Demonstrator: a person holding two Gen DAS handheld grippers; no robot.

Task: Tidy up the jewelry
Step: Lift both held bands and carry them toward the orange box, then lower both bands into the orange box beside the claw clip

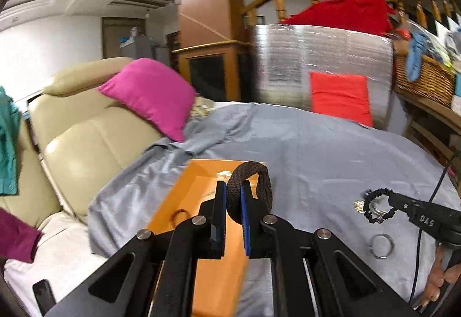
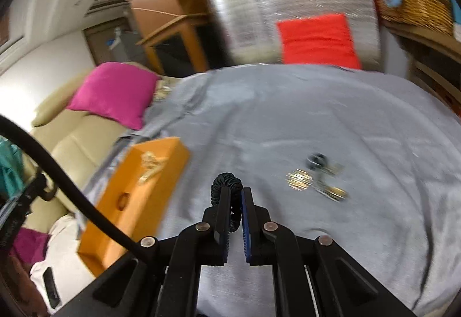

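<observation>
My left gripper [image 1: 234,196] is shut on a wide dark braided band [image 1: 260,184] and holds it above the open orange box [image 1: 184,201], which has a small ring [image 1: 179,216] inside. My right gripper [image 2: 235,196] is shut on a black coiled elastic bracelet [image 2: 226,181]; it also shows in the left wrist view [image 1: 374,206] with a silver charm, above the grey sheet. The orange box [image 2: 135,196] lies left of the right gripper. A silver ring [image 1: 381,245] lies on the sheet. Several gold and dark jewelry pieces [image 2: 315,177] lie right of the right gripper, blurred.
The grey sheet [image 2: 288,115] covers the work surface. A beige sofa [image 1: 83,141] with a magenta cushion [image 1: 152,95] stands left. A silver wrapped block [image 1: 322,69] with a red cushion [image 1: 340,98] stands behind. A wicker basket [image 1: 423,78] sits on a shelf at right.
</observation>
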